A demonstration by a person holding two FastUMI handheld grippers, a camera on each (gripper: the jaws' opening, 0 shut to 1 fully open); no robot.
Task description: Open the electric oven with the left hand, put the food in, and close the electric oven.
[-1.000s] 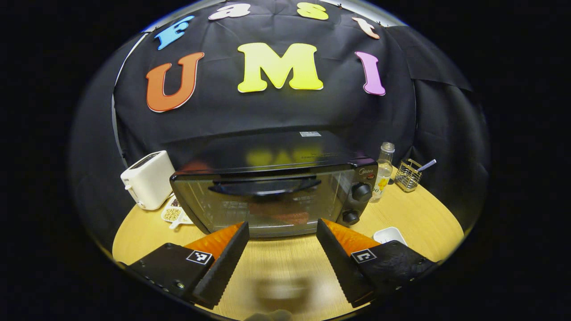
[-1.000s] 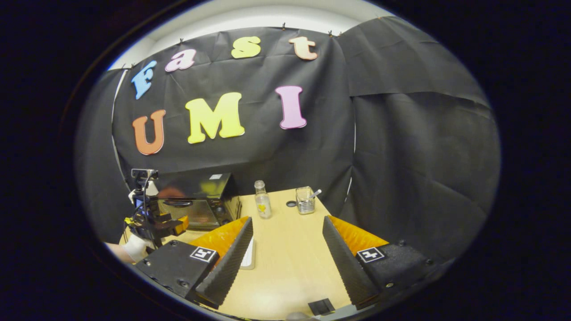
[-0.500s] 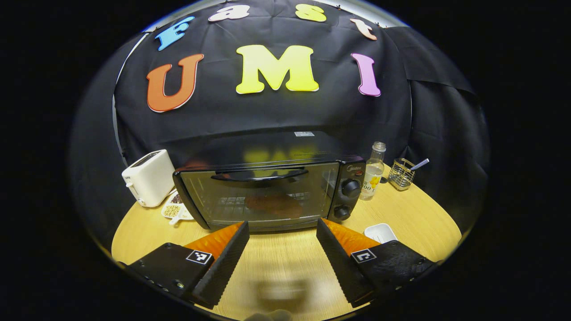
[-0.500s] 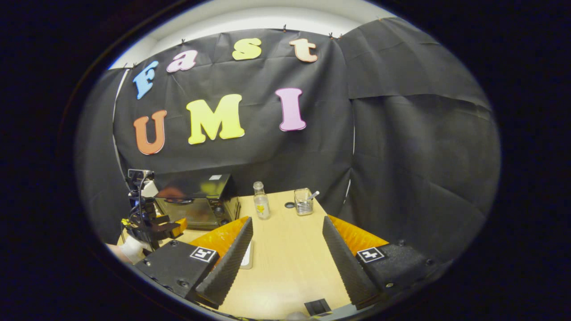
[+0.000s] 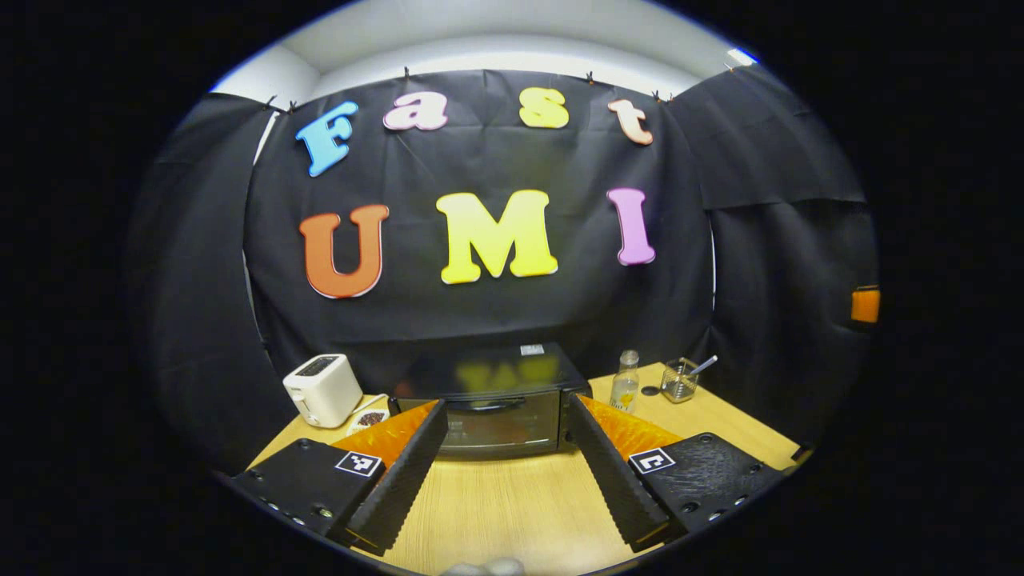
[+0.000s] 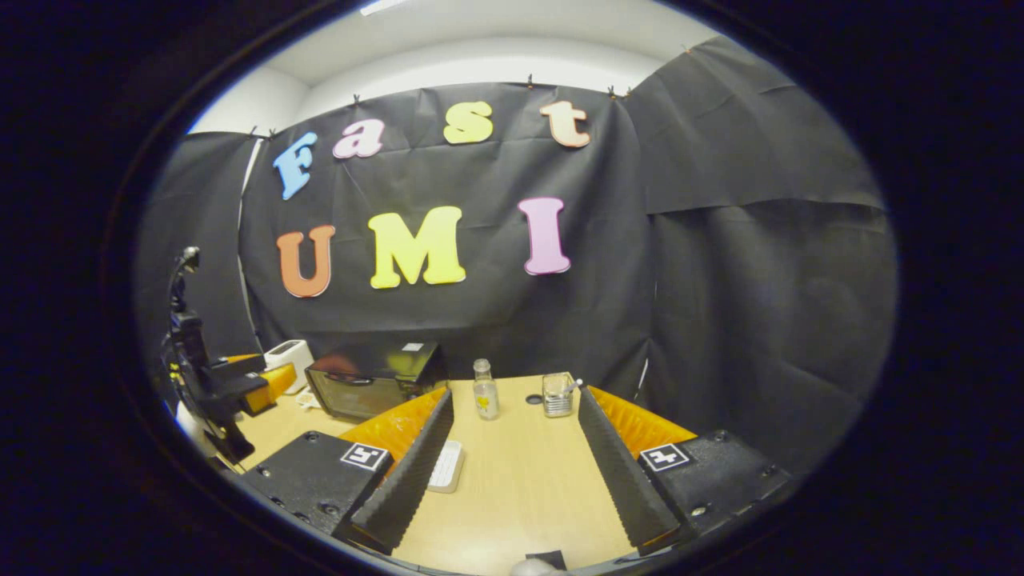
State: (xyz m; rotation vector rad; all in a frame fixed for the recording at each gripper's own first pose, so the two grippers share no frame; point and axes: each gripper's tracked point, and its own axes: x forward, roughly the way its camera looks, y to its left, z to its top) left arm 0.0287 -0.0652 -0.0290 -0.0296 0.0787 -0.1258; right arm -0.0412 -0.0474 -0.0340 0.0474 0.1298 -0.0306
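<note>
The left gripper is held with its fingers spread and nothing between them, well back from the electric oven, which is seen standing at the far side of the wooden table with its door closed, between a white toaster and a small glass bottle. The right gripper is likewise held spread and empty above the table, with a white tray lying just beside its left finger. A wire utensil holder is seen near the bottle.

The wooden table carries an electric oven, toaster, bottle, wire holder and white tray.
</note>
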